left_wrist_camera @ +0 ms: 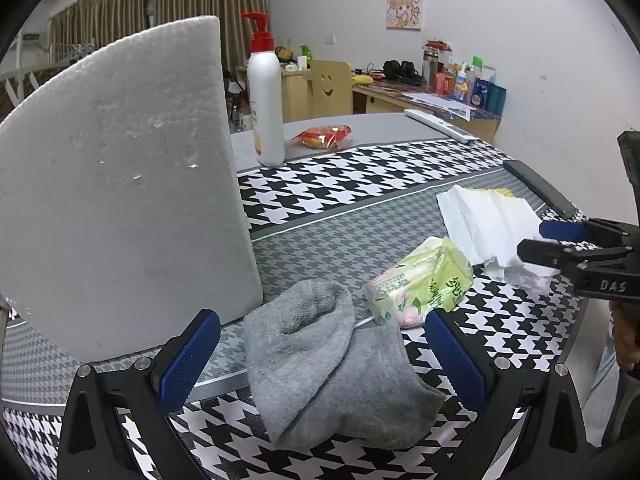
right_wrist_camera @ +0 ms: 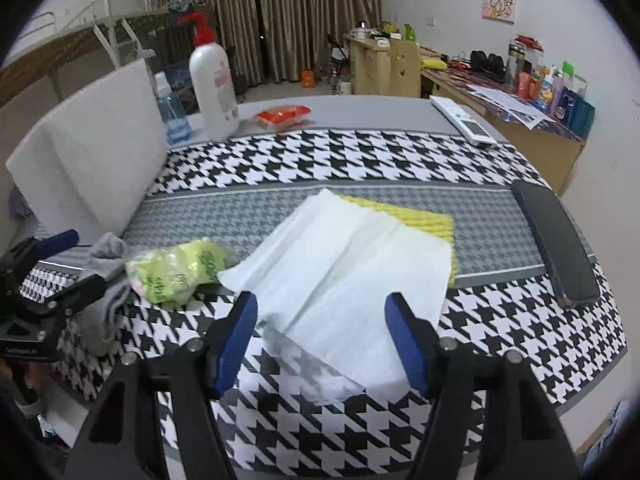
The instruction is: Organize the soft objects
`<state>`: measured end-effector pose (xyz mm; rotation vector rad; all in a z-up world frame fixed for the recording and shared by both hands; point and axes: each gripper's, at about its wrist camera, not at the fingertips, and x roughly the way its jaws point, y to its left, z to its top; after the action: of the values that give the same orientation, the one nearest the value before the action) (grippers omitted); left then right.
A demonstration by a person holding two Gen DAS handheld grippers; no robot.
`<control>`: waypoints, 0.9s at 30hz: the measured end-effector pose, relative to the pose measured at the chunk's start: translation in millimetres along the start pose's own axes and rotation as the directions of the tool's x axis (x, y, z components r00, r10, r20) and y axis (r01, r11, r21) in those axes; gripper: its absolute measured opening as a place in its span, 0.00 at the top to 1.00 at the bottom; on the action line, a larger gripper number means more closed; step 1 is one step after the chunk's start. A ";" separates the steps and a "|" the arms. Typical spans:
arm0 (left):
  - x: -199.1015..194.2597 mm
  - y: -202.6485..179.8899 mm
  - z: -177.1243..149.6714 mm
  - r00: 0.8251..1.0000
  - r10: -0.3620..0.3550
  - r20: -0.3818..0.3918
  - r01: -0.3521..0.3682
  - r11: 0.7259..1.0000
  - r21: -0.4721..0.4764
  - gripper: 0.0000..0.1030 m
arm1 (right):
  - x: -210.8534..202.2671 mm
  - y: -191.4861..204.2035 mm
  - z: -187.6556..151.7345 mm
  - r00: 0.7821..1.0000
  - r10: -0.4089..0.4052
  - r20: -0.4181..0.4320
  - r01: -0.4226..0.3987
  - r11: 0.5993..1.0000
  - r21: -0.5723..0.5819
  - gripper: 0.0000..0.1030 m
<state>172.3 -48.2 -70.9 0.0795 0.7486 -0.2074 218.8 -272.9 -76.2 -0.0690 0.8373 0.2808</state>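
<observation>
Tissue [right_wrist_camera: 340, 264] lies flat between parted right fingers [right_wrist_camera: 236, 340], untouched.

left gripper [left_wrist_camera: 320, 354] agape, right gripper [right_wrist_camera: 322, 336] likewise (angled down)

Knitted grey sock [left_wrist_camera: 320, 364], glossy plastic tissue pack [left_wrist_camera: 420, 280], grainy foam board [left_wrist_camera: 120, 184], seemingly soft paper sheet [right_wrist_camera: 352, 264].

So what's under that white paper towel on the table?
A yellow ribbed cloth lies under the white paper towel, showing only along its far and right edges. How far it runs beneath is hidden. The towel's near end lies on the houndstooth tablecloth.
</observation>
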 end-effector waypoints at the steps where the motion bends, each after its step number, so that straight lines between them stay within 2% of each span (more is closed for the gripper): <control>1: 1.1 0.1 0.2 1.000 0.003 -0.003 -0.003 1.000 -0.001 0.01 | 2.4 0.4 -0.6 1.000 0.001 -0.010 -0.001 1.000 0.005 0.31; 8: 10.0 -1.1 1.7 0.999 -0.001 -0.046 0.001 1.000 0.008 0.01 | 17.3 0.7 -5.7 0.997 -0.015 -0.081 0.015 1.000 0.010 0.31; 15: 16.8 -0.2 -0.3 0.995 0.035 -0.093 -0.034 0.999 0.004 0.01 | 17.0 2.7 -7.3 0.996 -0.050 -0.073 0.049 0.999 -0.010 0.38; 17: 17.6 0.8 -1.0 0.994 0.033 -0.103 -0.033 0.999 0.002 0.01 | 16.5 1.7 -7.0 0.996 -0.051 -0.070 0.050 0.999 -0.009 0.43; 19: 19.2 1.6 -1.9 0.993 0.036 -0.113 -0.036 0.999 0.001 0.01 | 15.3 -1.4 -6.1 0.997 -0.050 -0.064 0.050 0.999 -0.002 0.57; 24: 25.5 -0.9 -5.5 0.986 0.040 -0.161 -0.038 0.999 0.013 0.01 | 14.5 -3.3 -7.0 0.997 -0.058 -0.056 0.058 0.998 -0.005 0.67; 27: 25.2 -2.3 -7.1 0.985 0.019 -0.171 -0.018 1.000 0.007 0.05 | 13.8 -5.0 -7.3 0.997 -0.051 -0.053 0.051 0.999 0.008 0.80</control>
<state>185.0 -53.4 -93.3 0.1101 0.9187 -0.1866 223.7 -276.0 -91.6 -0.0890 0.8883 0.2275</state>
